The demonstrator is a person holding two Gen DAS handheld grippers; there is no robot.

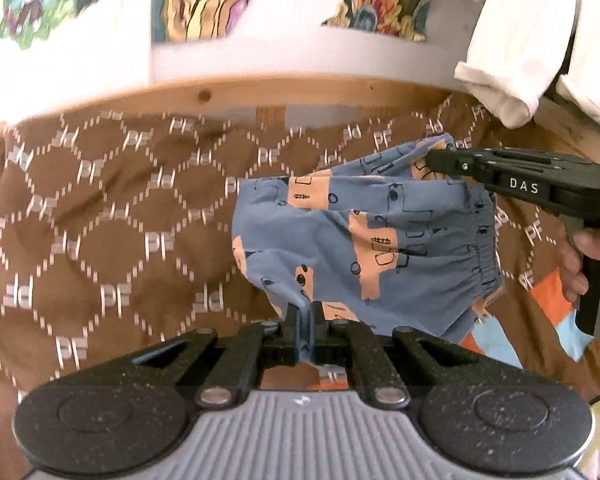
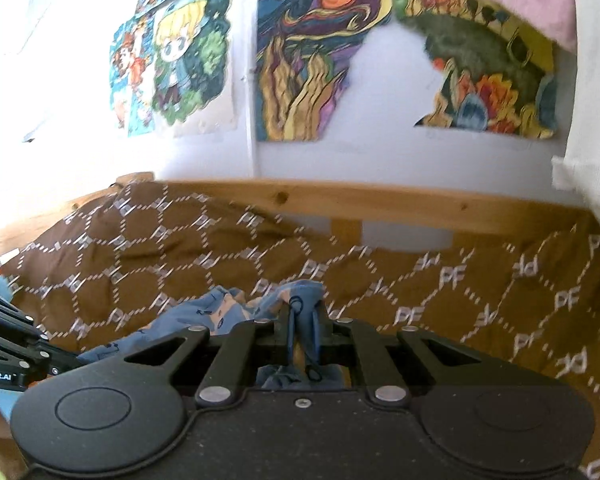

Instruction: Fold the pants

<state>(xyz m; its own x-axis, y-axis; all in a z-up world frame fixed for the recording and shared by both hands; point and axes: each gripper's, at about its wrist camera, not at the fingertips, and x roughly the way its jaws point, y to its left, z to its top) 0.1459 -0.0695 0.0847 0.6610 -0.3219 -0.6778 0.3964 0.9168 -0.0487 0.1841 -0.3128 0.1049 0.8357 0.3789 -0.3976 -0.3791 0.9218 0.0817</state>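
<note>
**Small blue pants held up between two grippers over the bed**

At nine o'clock in the left wrist view lies only the brown bedspread (image 1: 100, 208) with its white diamond pattern, backed by a wooden bed rail (image 1: 228, 94) at twelve. Toward the centre, the pants (image 1: 360, 240), blue with orange patches, hang bunched above the bedspread, with the gathered elastic waistband at about three o'clock. At six o'clock the left gripper (image 1: 303, 316) has its jaws nearly closed, pinching a thin fold of the blue cloth. Further right, at two o'clock, the right gripper (image 1: 434, 160) comes in from the side, held by a hand (image 1: 580, 256), its jaws pressed together on the upper edge of the pants. The right wrist view confirms this: a tuck of blue cloth is caught between that gripper's closed jaws.

The pants look light, soft and limp; they sag and crease wherever unsupported, so they probably will not keep a shape unaided. The cloth seems unlikely to slip from a firm pinch. The best holds are likely the waistband corners and leg hems, keeping the cloth taut between them before laying it flat.
</note>
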